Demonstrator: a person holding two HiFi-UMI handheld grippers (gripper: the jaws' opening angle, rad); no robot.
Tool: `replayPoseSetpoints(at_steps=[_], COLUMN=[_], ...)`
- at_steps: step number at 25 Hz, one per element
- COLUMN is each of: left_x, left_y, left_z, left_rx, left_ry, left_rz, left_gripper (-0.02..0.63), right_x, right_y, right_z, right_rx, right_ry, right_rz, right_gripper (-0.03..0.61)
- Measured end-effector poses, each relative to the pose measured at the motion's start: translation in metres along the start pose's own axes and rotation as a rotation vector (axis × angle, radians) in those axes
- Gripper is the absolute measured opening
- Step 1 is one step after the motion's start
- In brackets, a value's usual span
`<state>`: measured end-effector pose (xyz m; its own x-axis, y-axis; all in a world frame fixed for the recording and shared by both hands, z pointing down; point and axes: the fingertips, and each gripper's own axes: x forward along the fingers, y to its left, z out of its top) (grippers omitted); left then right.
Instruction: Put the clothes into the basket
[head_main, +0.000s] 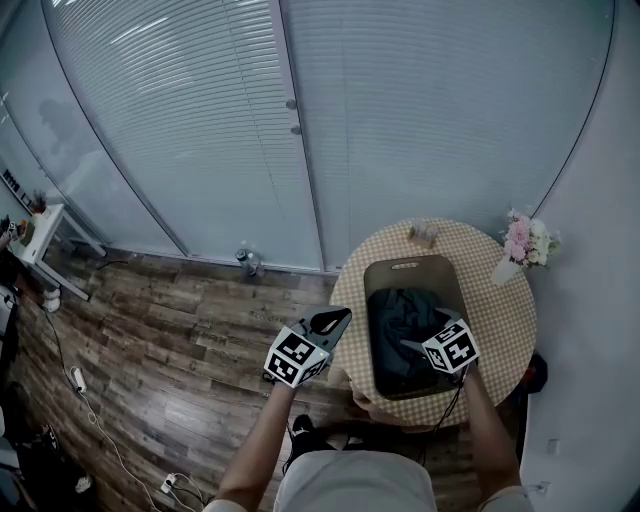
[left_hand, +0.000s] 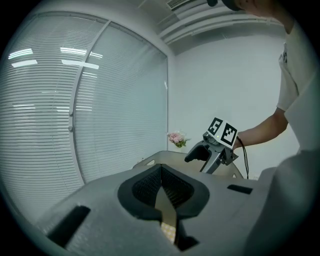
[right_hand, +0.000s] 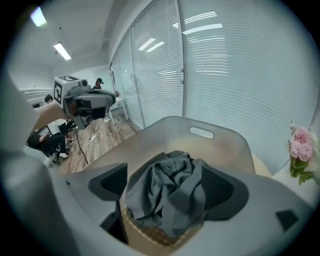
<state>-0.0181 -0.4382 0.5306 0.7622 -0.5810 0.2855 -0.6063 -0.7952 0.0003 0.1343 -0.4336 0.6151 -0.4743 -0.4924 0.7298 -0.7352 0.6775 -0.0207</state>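
tabletop basket (right_hand: 227, 145), clothes (right_hand: 175, 172) between right tool (right_hand: 169, 188)

We find the surface (head_main: 500, 322) at the right, close to the glass wall (head_main: 420, 120). The basket (head_main: 405, 266) stands on it, from mid-surface to the near edge. The clothes (head_main: 398, 335) lie in the basket. A bunch of flowers (head_main: 524, 240) stands at the right edge, and a small item (head_main: 423, 235) at the far edge, behind the basket. The right gripper (head_main: 412, 347) hangs over the basket's near half, above the clothes. The left gripper (head_main: 335, 320) is off the left edge, over the floor (head_main: 180, 330). A side table (head_main: 40, 235) stands far left.
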Motion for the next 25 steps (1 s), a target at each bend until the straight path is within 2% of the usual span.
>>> replayPoseSetpoints(at_steps=[3,6,14,20,25], left_x=[0.005,0.009,0.024,0.019,0.020], left_y=[-0.006,-0.012,-0.036,-0.049,-0.055], left_z=[-0.004,-0.005,0.004,0.008,0.004], left_rx=[0.004,-0.012,0.004,0.037,0.059], left_ry=[0.009,0.002,0.003,0.000,0.009], left_rz=[-0.023,-0.035,-0.090,-0.096,-0.086], left_gripper=[0.012,0.012,0.012,0.012,0.012], right_x=[-0.011,-0.024,-0.051,-0.064,-0.082], right_y=[0.014,0.021,0.028,0.026,0.018], right_z=[0.008,0.018,0.035,0.042,0.053], right_rx=[-0.022,0.023,0.076,0.088,0.127], right_ry=[-0.047,-0.117,-0.223,-0.280,-0.379], right_rz=[0.052,0.087,0.070,0.035,0.009], right_gripper=[0.451,0.451,0.425,0.342,0.195])
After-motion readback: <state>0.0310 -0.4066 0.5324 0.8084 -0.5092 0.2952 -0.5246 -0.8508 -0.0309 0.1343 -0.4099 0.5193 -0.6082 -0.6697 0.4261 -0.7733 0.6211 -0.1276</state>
